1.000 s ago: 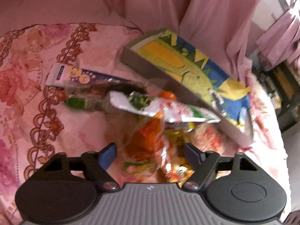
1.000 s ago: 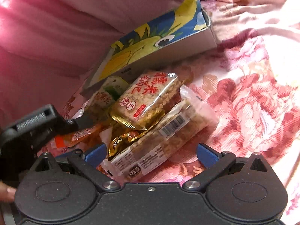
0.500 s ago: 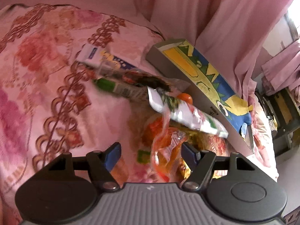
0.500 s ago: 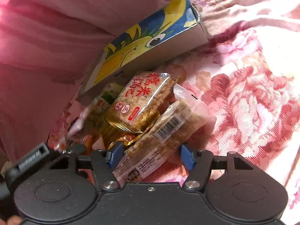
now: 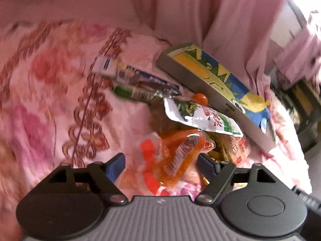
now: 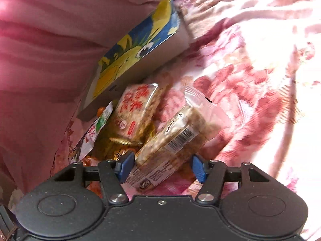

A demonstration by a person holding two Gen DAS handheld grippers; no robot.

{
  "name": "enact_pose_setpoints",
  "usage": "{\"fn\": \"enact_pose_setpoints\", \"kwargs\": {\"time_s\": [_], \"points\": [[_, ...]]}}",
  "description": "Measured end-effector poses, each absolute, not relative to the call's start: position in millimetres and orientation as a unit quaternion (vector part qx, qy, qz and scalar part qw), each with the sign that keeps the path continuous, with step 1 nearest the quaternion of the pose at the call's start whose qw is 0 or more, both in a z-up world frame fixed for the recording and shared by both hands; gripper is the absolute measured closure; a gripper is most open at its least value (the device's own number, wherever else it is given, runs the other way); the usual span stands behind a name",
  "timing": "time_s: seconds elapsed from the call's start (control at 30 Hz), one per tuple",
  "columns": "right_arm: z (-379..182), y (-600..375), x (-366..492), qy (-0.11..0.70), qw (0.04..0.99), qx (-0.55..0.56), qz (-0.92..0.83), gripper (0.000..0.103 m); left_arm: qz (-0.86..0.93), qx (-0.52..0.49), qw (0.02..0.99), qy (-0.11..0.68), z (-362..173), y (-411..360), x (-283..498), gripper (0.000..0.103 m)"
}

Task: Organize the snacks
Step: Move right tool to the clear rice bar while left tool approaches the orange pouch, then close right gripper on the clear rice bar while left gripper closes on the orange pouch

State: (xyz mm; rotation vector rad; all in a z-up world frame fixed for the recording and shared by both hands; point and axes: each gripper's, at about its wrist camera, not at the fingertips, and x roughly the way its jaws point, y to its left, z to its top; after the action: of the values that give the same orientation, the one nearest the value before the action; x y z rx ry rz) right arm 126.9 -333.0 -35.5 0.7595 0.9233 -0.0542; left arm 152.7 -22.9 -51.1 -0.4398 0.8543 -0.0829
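Snacks lie heaped on a floral bedspread beside a flat dinosaur-print box [image 5: 216, 84] [image 6: 136, 60]. My left gripper [image 5: 161, 165] hangs over an orange packet [image 5: 176, 154]. The packet sits between the jaws, which are opening, and the left pad stands clear of it. My right gripper [image 6: 162, 167] is shut on a clear grain-bar packet [image 6: 174, 138] with a barcode, one blue pad against each long side. Behind that lie a rice-cracker packet [image 6: 136, 110] with red characters, gold wrappers [image 6: 120, 142] and a white-green pouch [image 5: 202, 118] [image 6: 98, 128].
A blue-and-white packet [image 5: 136, 76] and a green one [image 5: 130, 93] lie left of the box. Pink curtains [image 5: 220, 20] hang right behind the box. The bedspread [image 6: 250, 100] stretches right of the heap. Dark furniture [image 5: 305, 108] stands past the bed's edge.
The right jaws went from wide to closed around the grain-bar packet. The left jaws have widened around the orange packet. The left gripper has slipped out of the right wrist view.
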Motion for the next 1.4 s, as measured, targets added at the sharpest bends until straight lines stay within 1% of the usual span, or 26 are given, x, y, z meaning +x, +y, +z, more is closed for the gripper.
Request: {"fn": "enact_pose_setpoints", "kwargs": {"time_s": [0.17,0.43,0.7,0.77,0.93,1.13,1.17,1.2,1.23,1.3,1.33,1.37,1.4], "points": [[-31,-337,123,0.431,0.832,0.349,-0.021,0.04,-0.042,-0.129,0.913,0.384,-38,-36,152,0.01],[-32,-330,130,0.434,0.839,0.328,-0.004,0.04,-0.108,-0.084,0.925,0.355,-26,-51,162,0.003],[-35,-329,134,0.436,0.84,0.323,-0.002,0.04,-0.143,-0.026,0.921,0.363,-48,-77,177,0.003],[-37,-327,137,0.436,0.841,0.321,-0.002,0.04,-0.149,-0.032,0.917,0.368,-52,-76,182,0.007],[-43,-329,145,0.435,0.837,0.332,-0.004,0.04,-0.155,-0.061,0.907,0.388,-63,-66,191,0.031],[-50,-329,149,0.442,0.824,0.355,0.004,0.036,-0.145,-0.062,0.911,0.381,-62,-67,186,0.037],[-50,-329,149,0.442,0.822,0.36,0.005,0.033,-0.141,-0.064,0.912,0.38,-61,-67,185,0.039],[-51,-330,148,0.44,0.819,0.367,0.006,0.03,-0.137,-0.066,0.913,0.378,-60,-67,183,0.041],[-52,-330,149,0.439,0.816,0.376,0.006,0.029,-0.134,-0.067,0.915,0.375,-59,-67,181,0.049],[-54,-331,150,0.438,0.812,0.387,0.003,0.028,-0.133,-0.071,0.915,0.373,-57,-69,177,0.052],[-56,-331,151,0.437,0.81,0.391,0.002,0.029,-0.131,-0.068,0.916,0.373,-57,-70,175,0.053],[-56,-331,151,0.436,0.81,0.393,0.001,0.034,-0.128,-0.063,0.917,0.372,-57,-72,174,0.053],[-56,-331,150,0.436,0.81,0.392,-0.002,0.045,-0.126,-0.06,0.918,0.371,-57,-73,173,0.054]]}}
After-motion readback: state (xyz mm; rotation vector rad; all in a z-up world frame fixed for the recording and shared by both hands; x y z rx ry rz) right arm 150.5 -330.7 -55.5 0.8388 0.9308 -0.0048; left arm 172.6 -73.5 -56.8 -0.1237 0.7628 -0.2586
